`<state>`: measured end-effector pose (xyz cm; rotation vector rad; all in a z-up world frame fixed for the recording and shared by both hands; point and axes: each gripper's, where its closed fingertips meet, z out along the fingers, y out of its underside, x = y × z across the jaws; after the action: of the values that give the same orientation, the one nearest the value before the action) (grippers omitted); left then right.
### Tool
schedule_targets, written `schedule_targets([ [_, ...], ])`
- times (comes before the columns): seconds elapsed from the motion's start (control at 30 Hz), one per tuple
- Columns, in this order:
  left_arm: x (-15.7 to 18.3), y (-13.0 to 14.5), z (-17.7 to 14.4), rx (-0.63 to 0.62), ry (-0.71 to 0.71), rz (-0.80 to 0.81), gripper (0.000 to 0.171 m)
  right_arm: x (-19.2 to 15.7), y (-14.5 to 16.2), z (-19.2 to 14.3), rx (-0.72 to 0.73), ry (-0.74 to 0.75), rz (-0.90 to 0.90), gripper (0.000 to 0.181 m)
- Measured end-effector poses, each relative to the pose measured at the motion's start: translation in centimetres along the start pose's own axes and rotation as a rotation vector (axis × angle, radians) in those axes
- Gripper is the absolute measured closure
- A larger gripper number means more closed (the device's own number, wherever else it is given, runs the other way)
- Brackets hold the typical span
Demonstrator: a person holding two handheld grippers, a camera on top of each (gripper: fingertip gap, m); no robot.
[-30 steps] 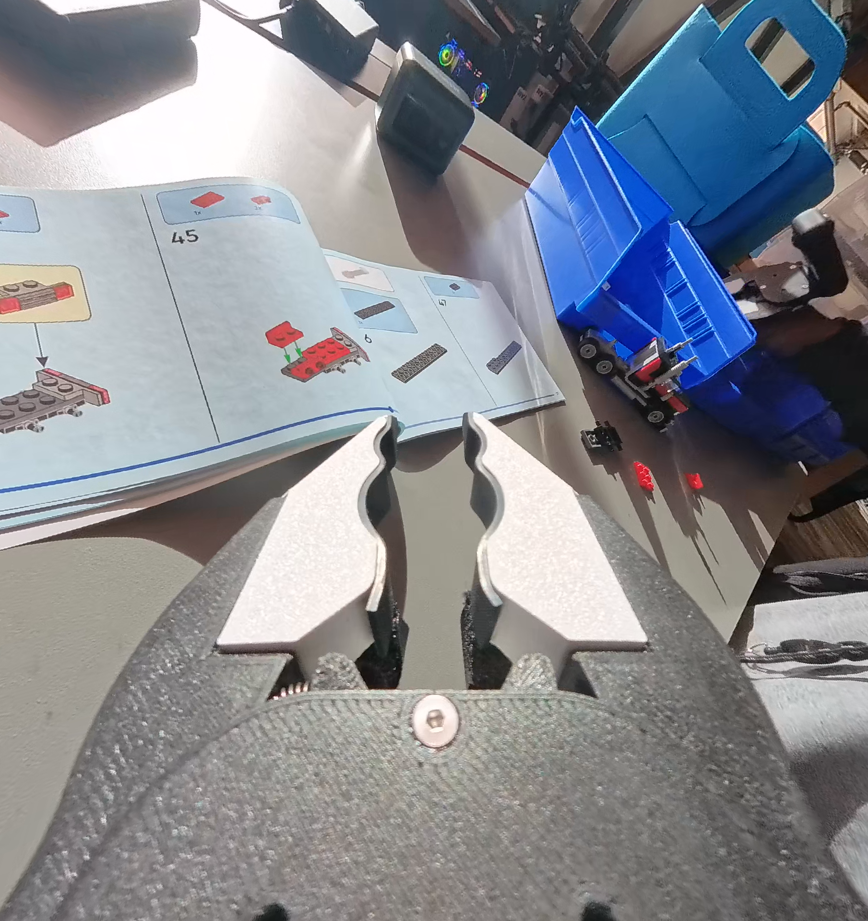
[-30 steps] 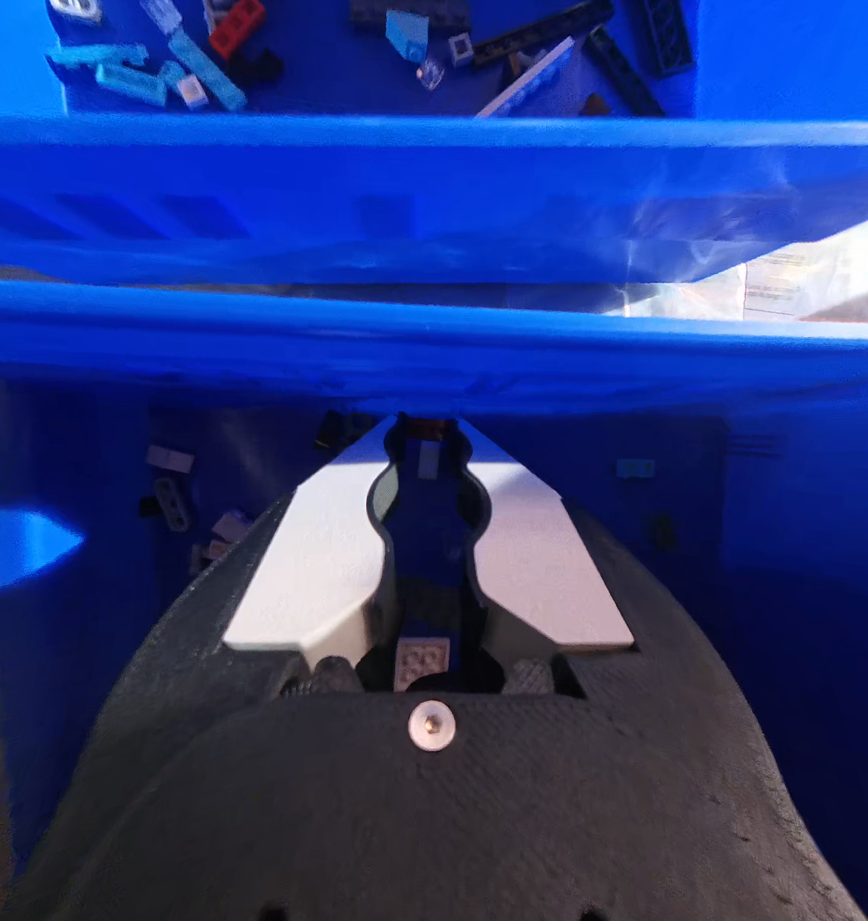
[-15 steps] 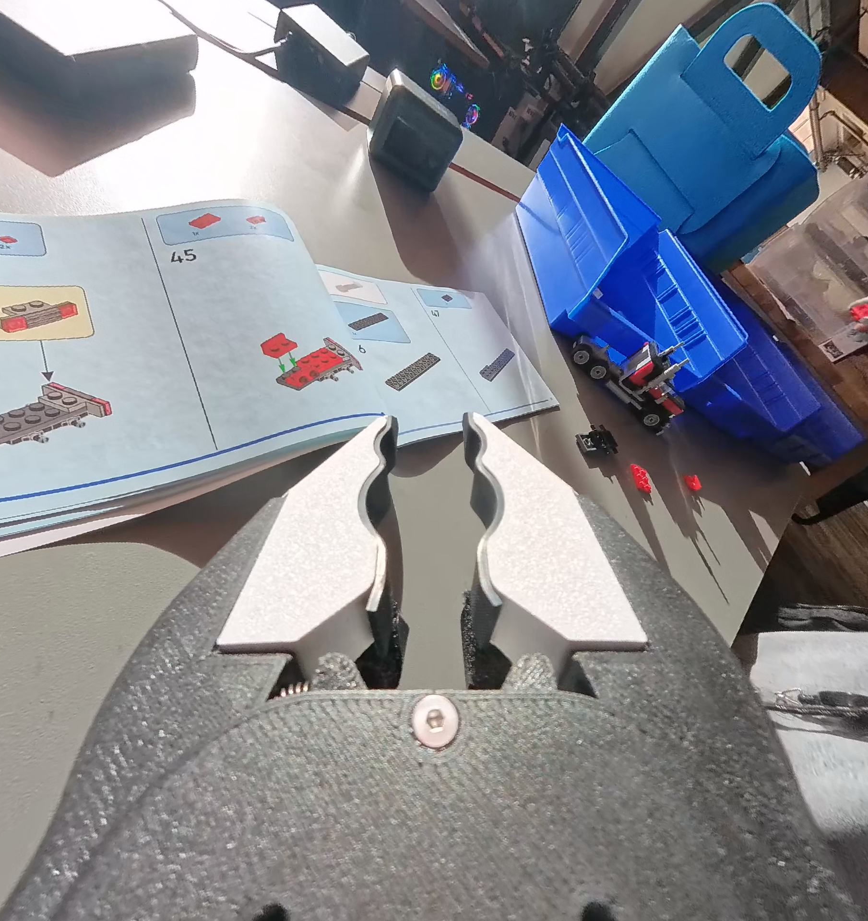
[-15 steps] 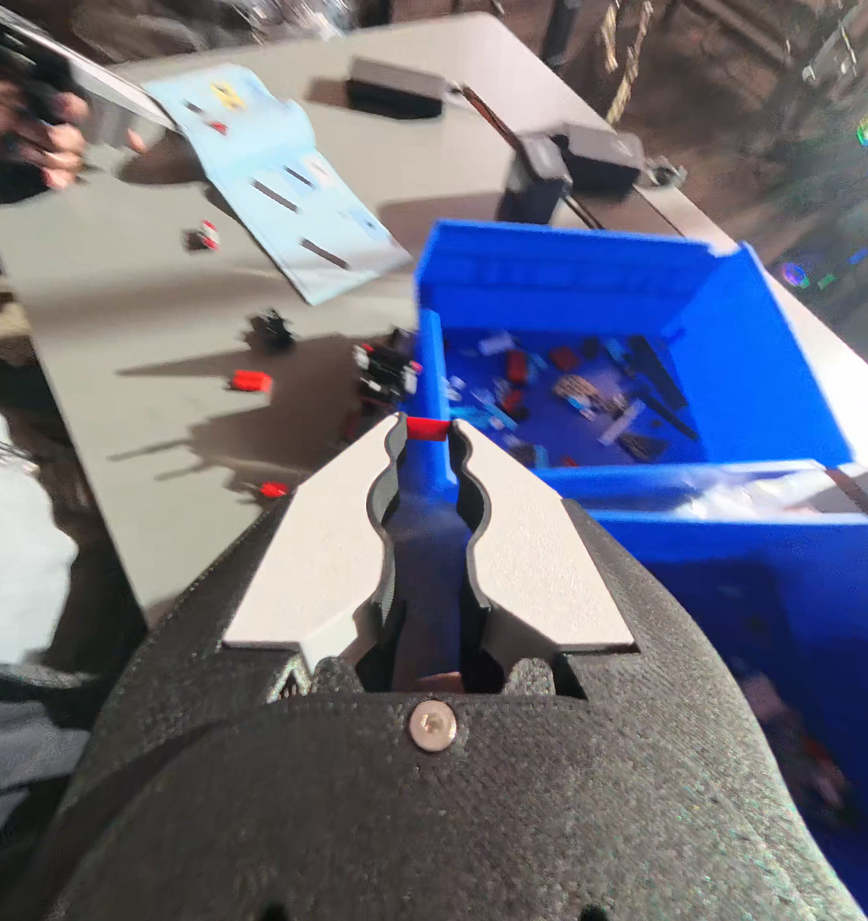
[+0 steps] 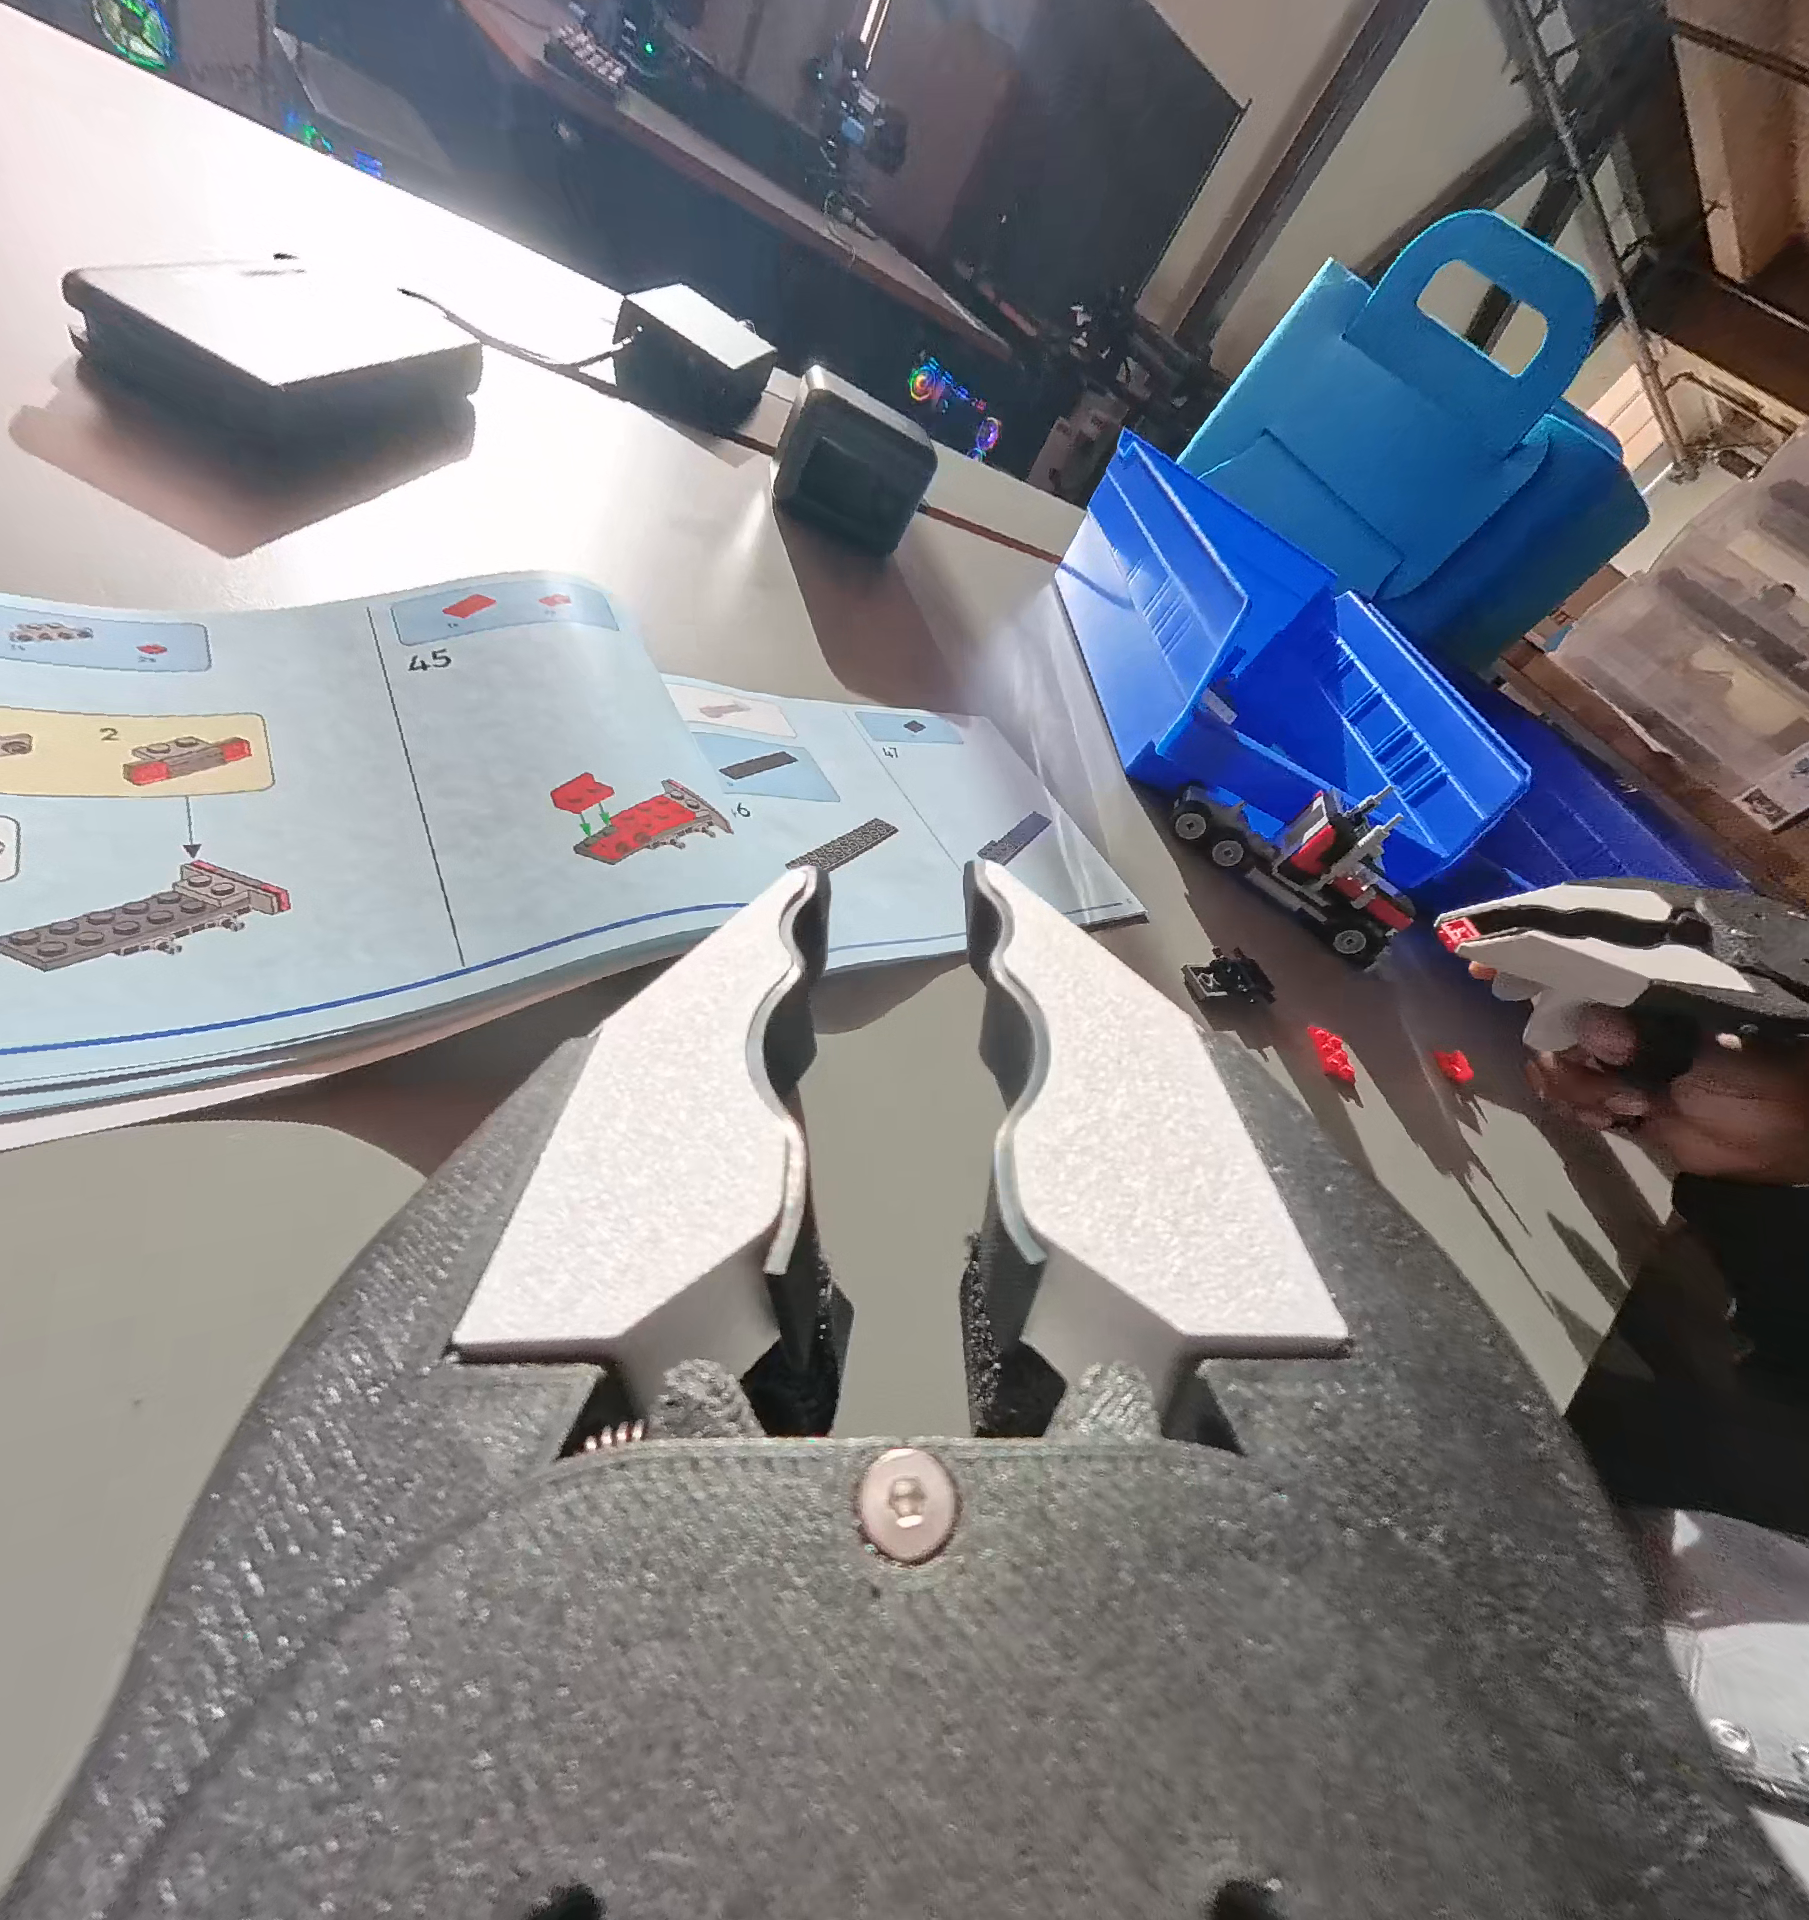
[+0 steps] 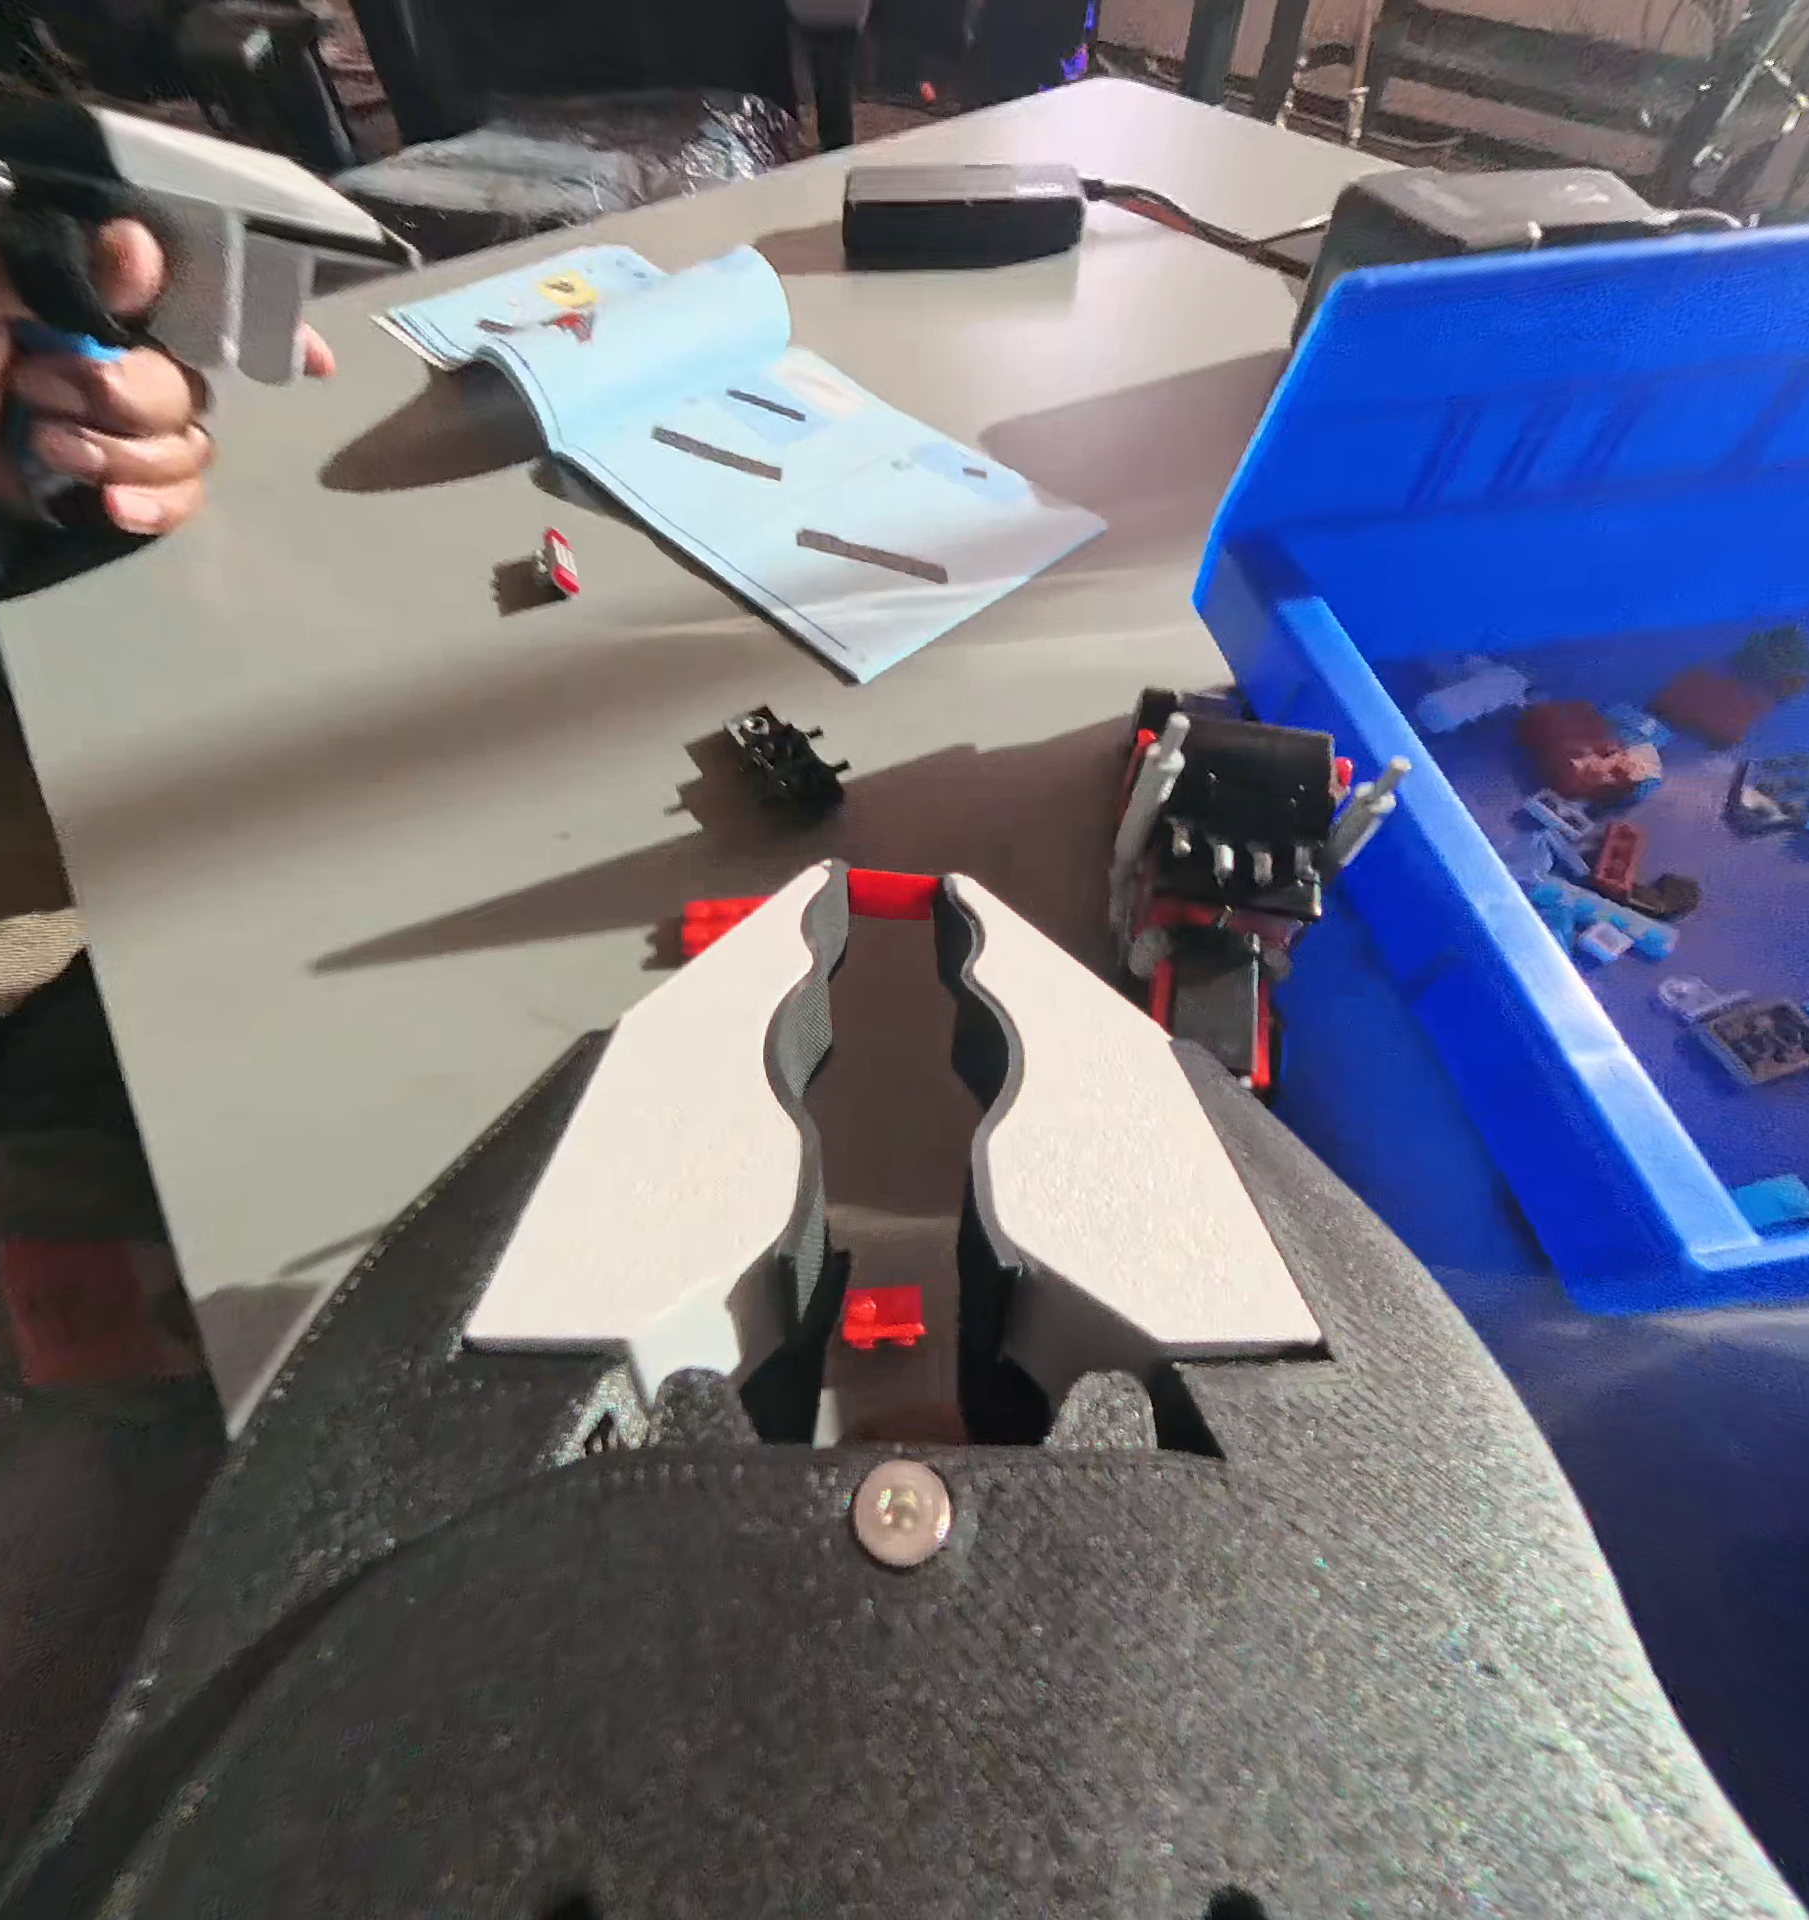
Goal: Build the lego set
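Right tool (image 6: 889, 894) gripping red lego piece (image 6: 887, 894) at its tips.
We're hovering it over the table (image 6: 360, 790), near the truck model (image 6: 1232, 831); left tool (image 5: 895, 894) is sitting released, probably empty, by the booklet (image 5: 308, 790).

Grey table (image 6: 360, 727) carries an open light-blue instruction booklet (image 5: 360, 810), a blue parts bin (image 6: 1502, 499) at the right, a partly built red-and-black truck (image 6: 1232, 862) just beside the bin wall. Small black assembly (image 6: 780, 753), red bricks (image 5: 1331, 1051) and a small grey-and-red piece (image 6: 557, 561) lie loose on the bare surface. Flat black box (image 5: 266, 343) and two black cube devices (image 5: 853, 468) sit at the far side.
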<state>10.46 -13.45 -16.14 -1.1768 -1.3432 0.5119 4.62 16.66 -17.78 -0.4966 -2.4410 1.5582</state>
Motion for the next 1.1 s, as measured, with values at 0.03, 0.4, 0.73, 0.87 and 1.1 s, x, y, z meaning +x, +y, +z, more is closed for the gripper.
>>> schedule_targets([
  [0.03, 0.1, 0.0, -0.1, 0.006, -0.006, 0.007, 0.145, 0.3, 0.2, 0.0, -0.003, 0.01, 0.004, 0.162],
  [0.4, 0.2, 0.0, -0.2, 0.017, -0.028, 0.004, 0.145, 0.6, 0.9, 0.8, -0.03, -0.021, 0.027, 0.162],
  [0.73, 0.8, -0.4, -0.2, 0.042, 0.019, 0.007, 0.145, 0.8, 1.6, 1.2, -0.074, 0.013, 0.013, 0.162],
  [0.87, 1.6, -1.4, 0.4, 0.093, 0.071, 0.034, 0.145, 1.0, 1.6, 1.2, -0.079, 0.029, 0.018, 0.162],
  [1.1, 2.1, -2.4, 0.1, 0.17, 0.097, 0.054, 0.147, 1.3, 1.8, 1.5, -0.095, 0.001, 0.08, 0.162],
])
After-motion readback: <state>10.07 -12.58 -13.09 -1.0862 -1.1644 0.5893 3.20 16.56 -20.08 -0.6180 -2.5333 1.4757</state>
